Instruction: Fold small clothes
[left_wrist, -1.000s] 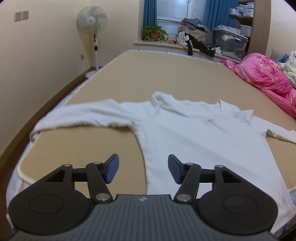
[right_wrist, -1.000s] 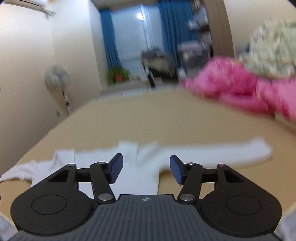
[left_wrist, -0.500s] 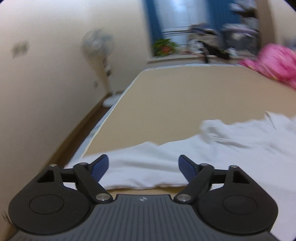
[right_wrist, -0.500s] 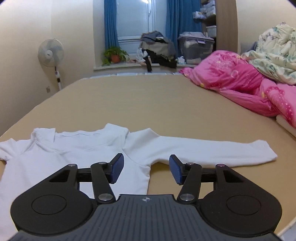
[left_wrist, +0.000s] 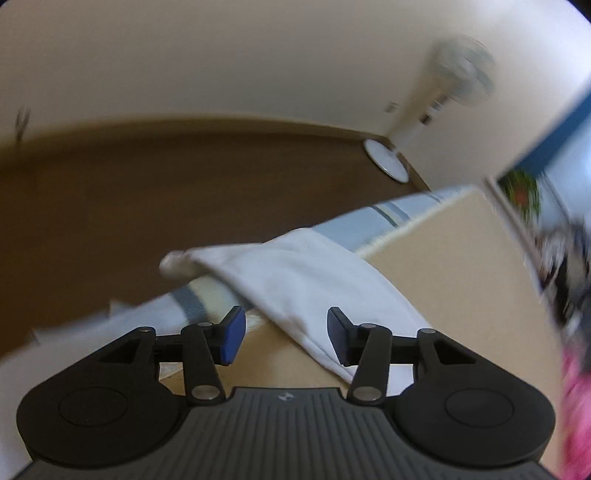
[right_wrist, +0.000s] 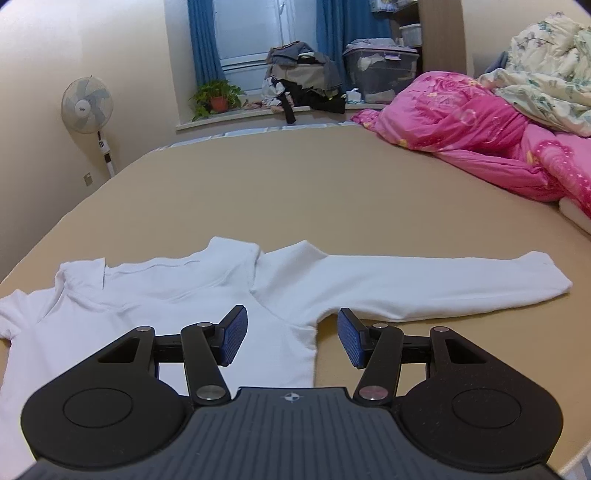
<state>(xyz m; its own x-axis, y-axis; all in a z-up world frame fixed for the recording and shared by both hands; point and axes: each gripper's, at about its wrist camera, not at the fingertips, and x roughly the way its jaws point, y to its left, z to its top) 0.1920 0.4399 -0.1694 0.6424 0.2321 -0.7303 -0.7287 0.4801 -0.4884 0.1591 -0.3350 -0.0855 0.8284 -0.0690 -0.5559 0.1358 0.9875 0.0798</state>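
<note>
Black grippers (right_wrist: 291, 336), blue pads (left_wrist: 232, 335)

The tan bed (right_wrist: 295, 184) carries a spread white shirt (right_wrist: 155, 295) and, far right, pink bedding (right_wrist: 461, 136).

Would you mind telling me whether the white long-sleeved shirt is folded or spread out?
Spread out: the white long-sleeved shirt lies flat on the tan bed, its sleeve extended sideways.

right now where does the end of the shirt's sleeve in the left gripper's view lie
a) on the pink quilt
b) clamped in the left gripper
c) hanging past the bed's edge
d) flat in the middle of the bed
c: the sleeve runs over the bed's edge with its cuff out above the floor, and the left gripper is open around it.
</note>
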